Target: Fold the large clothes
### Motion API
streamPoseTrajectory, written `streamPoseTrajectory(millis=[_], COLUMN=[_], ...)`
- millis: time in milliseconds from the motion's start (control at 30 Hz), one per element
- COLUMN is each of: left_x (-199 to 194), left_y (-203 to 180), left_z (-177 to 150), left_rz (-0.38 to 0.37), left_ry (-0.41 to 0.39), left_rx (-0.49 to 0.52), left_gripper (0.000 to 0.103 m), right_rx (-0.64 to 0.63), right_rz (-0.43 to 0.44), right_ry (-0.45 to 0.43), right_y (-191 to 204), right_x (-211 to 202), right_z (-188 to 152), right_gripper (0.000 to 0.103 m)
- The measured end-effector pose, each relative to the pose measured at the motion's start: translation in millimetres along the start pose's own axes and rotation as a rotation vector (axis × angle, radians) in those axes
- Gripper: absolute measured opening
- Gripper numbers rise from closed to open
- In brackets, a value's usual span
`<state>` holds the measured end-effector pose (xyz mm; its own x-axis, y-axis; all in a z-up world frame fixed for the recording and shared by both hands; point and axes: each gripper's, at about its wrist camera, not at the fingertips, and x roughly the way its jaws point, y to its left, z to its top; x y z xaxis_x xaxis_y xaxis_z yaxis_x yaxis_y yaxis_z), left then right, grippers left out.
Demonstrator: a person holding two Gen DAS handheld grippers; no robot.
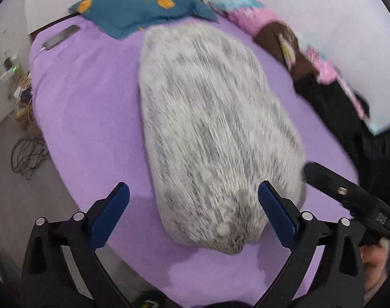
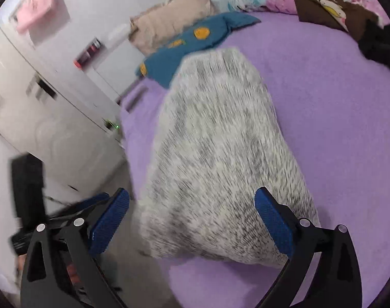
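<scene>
Purple bedsheet (image 1: 92, 107) carries the grey knit garment (image 1: 210, 128). Left gripper (image 1: 193, 195) and right gripper (image 2: 192, 200), both spread apart and empty, should be closed on its 6 o'clock hem corners.

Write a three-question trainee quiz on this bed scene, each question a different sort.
1. True or false: the left gripper is shut on the grey garment.
2. The garment lies on a sheet of which colour? A) white B) purple C) green
3. Fill in: the teal pillow has ___ spots.

Key: 1 false, both grippers are open, the right gripper too. 2 B. 3 orange.
</scene>
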<state>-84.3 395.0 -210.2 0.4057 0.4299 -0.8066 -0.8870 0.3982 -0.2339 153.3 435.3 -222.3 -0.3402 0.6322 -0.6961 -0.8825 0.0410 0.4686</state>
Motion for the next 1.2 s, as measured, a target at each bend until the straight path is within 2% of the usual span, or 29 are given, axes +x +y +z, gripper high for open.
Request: streamPoseTrajectory(millis=[100,200,267,400,500,600,800,867,933,1000,1200], left_x=[27.5,48.6,55.6,43.0,20.5,-3.5,-59.2,-80.5,-100.6,-120.2,-186.0], left_y=[-6.8,-4.2,-3.1,1.4,7.1,2.1,-10.0,-12.3,-12.3,-16.3,-49.1], left_z=[-16.9,-29.0,-31.0,-28.7,-28.4,-33.2,-49.8,-56.0,-61.2,-66.4,-91.4], left_rz=[0.029,0.008,-0.009,0.003,0.028,0.056,0.072,0.075,0.022,0.016,0.053], left_ry=[0.001,0.024,0.033,0.014,0.006,-0.017,-0.075,-0.08,-0.06,-0.068,-0.169], left_rx=[0.058,0.051,0.041,0.028,0.008,0.045,0.077,0.057,-0.008,-0.043,0.037], left_gripper=[0.098,0.099,0.099,0.098,0.098,0.097,0.097,0.097,0.097,0.097,0.097], right_rx=[-0.066,0.006,0.034,0.043,0.094,0.128,0.04,0.004,-0.022,-0.017,-0.021], right_rz=[-0.096,-0.187,-0.17,-0.16,-0.158,-0.163,-0.226,-0.255,-0.266,-0.241,-0.237], right_ry=[-0.003,0.043,0.043,0.013,-0.022,-0.067,-0.149,-0.161,-0.169,-0.165,-0.188], right_y=[-0.7,-21.4,-31.1,-24.0,-25.5,-26.1,0.0,14.3,28.8,37.9,64.3], right_x=[10.1,25.9,28.0,7.3,-18.4,-53.6,-126.6,-145.5,-167.8,-181.5,-233.0], right_z=[-15.0,-23.4,-27.7,-29.0,-34.0,-48.3,-88.5,-97.6,-111.1,-119.1,-163.7], right_gripper=[0.097,0.098,0.098,0.098,0.097,0.097,0.097,0.097,0.097,0.097,0.097])
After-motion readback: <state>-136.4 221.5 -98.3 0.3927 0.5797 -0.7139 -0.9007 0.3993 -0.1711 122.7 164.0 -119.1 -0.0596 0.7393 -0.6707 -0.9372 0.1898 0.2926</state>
